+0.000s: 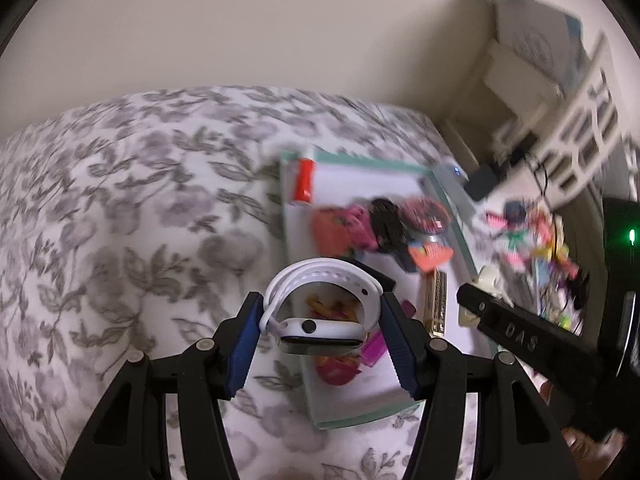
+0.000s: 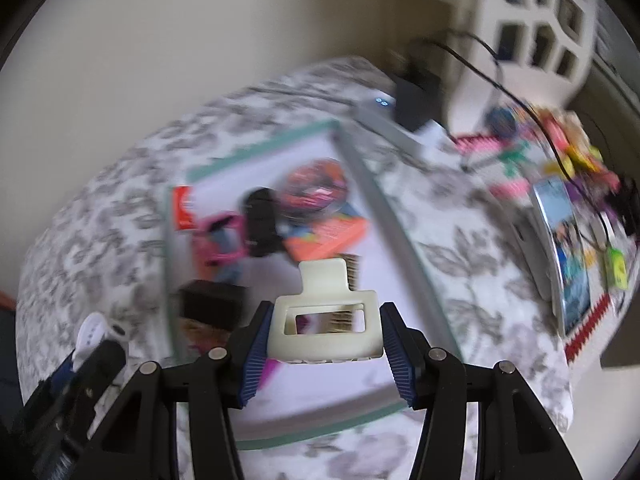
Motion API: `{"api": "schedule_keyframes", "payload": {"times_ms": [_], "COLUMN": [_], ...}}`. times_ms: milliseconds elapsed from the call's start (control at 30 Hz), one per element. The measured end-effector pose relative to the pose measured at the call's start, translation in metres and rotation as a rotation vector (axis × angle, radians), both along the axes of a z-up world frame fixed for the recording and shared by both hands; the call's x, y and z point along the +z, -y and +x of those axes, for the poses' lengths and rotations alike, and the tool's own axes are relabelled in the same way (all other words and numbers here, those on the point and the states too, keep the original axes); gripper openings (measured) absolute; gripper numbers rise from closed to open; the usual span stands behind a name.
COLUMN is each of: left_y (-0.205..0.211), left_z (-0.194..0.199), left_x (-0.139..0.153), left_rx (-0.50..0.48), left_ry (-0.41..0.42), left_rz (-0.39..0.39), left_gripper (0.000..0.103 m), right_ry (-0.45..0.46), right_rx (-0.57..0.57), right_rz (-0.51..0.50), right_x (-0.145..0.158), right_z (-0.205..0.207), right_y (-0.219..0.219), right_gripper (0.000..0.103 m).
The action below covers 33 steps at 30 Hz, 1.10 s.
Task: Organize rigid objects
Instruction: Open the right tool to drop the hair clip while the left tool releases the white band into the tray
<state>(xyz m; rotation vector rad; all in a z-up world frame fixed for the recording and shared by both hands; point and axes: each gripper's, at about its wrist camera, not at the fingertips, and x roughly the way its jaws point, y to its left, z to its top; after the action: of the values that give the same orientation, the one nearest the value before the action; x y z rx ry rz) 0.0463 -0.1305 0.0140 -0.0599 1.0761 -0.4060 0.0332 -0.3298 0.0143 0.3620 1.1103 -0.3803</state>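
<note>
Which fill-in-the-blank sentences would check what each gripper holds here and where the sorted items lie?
1. The left gripper is shut on a white ____ with a perforated silicone strap.
2. The right gripper is shut on a cream plastic hair ____.
3. The shallow white tray with a green rim rests on a ____-patterned bedspread.

Missing words: smartwatch; claw clip; floral
</note>
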Motion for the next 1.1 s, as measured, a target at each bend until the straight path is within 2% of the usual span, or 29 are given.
{"api": "schedule_keyframes", "payload": {"times_ms": [67,133,200,300,367,400,433,467,533,600,700,800,933,1000,1100], "left_y": [0.015,0.027,0.034,0.041,0.039,0.038,0.035,0.032,0.026,0.018,0.001,-0.017,-0.038,-0.05,-0.067], "left_z": [-0.002,-0.004,-0.005,-0.007,-0.008,-0.009,-0.01,-0.01,-0.01,-0.012,-0.016,-0.022,-0.039,-0.049,-0.057], "left_x": [-0.007,-0.016,-0.024,-0.032,-0.034,-0.034,-0.034,-0.034,-0.033,-0.029,-0.023,-0.01,0.014,0.025,0.032], "left_rx": [-0.046,-0.095,-0.119,-0.144,-0.14,-0.137,-0.133,-0.129,-0.111,-0.077,-0.018,0.008,0.035,0.063,0.121], "left_ry": [-0.006,-0.045,-0.073,-0.083,-0.08,-0.078,-0.075,-0.075,-0.076,-0.043,0.006,0.037,0.111,0.15,0.166], "left_rz": [0.022,0.007,-0.009,0.009,0.015,0.021,0.023,0.022,0.033,0.092,0.179,0.152,0.127,0.123,0.109], "left_gripper": [0.06,0.06,0.06,0.061,0.065,0.075,0.082,0.083,0.083,0.084,0.086,0.086,0.086,0.086,0.086], "right_ry": [-0.023,-0.042,-0.059,-0.076,-0.079,-0.071,-0.066,-0.058,-0.051,-0.04,-0.023,0.01,0.07,0.091,0.122], "right_rx": [-0.029,-0.042,-0.044,-0.033,-0.022,-0.021,-0.019,-0.019,-0.017,-0.011,-0.015,-0.001,0.05,0.072,0.106], "right_rz": [0.022,0.036,0.072,0.093,0.09,0.093,0.1,0.1,0.088,0.081,0.076,0.065,0.031,0.008,-0.021], "right_x": [-0.009,-0.017,-0.026,-0.036,-0.039,-0.039,-0.04,-0.039,-0.038,-0.036,-0.032,-0.023,-0.006,0.001,0.01], "right_z": [-0.003,-0.003,-0.003,-0.003,-0.004,-0.005,-0.006,-0.007,-0.01,-0.014,-0.024,-0.036,-0.052,-0.059,-0.071], "right_y": [0.012,0.018,0.02,0.016,0.013,0.012,0.011,0.011,0.008,0.006,0.004,-0.002,-0.023,-0.034,-0.051], "right_gripper": [0.056,0.056,0.057,0.057,0.06,0.063,0.07,0.077,0.078,0.078,0.085,0.087,0.1,0.1,0.101]}}
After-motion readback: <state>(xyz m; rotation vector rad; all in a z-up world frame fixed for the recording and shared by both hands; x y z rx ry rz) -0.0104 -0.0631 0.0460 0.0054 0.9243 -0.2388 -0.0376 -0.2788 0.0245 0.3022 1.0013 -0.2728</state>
